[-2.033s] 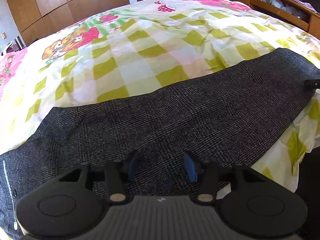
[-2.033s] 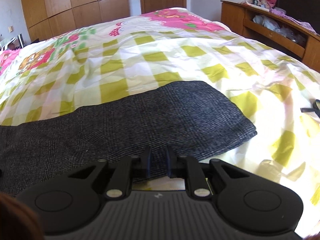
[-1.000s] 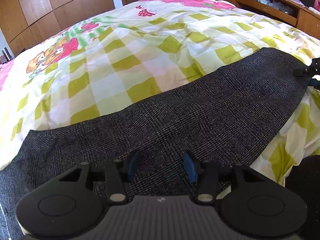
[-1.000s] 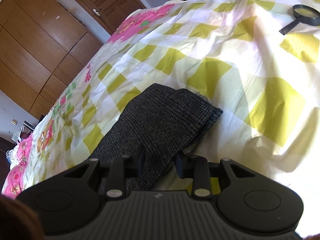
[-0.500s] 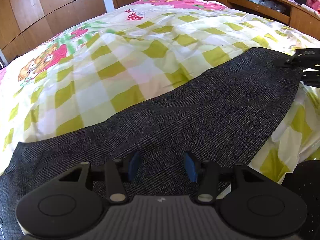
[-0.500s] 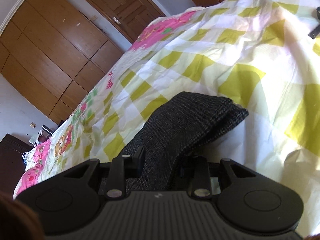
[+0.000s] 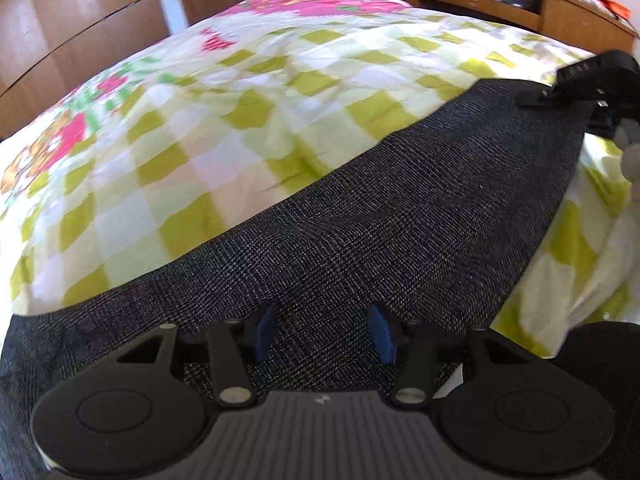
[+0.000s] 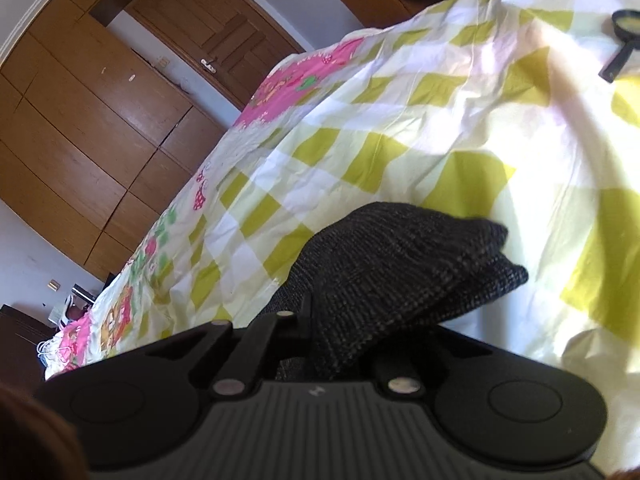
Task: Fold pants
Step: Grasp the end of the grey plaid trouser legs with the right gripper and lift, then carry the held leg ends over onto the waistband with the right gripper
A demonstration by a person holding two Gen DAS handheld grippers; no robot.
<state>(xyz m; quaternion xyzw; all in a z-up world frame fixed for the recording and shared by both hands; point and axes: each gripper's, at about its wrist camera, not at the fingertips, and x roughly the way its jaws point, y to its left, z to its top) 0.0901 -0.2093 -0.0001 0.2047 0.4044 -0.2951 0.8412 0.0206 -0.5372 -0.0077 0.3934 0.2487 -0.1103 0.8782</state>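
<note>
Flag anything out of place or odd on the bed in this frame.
A black magnifying glass lies on the checked bedspread beyond the pants, unrelated to folding. The pants' leg end is bunched where the right gripper lifts it.

We see coarse, matt woven cloth in the dark pants (image 7: pixel 400 216), lying on the bed's (image 7: pixel 208 128) thin, creased cotton cover. At ten o'clock stands a wardrobe (image 8: pixel 84 120) of glossy varnished wood. Matt black plastic forms the left gripper (image 7: pixel 322 334).
</note>
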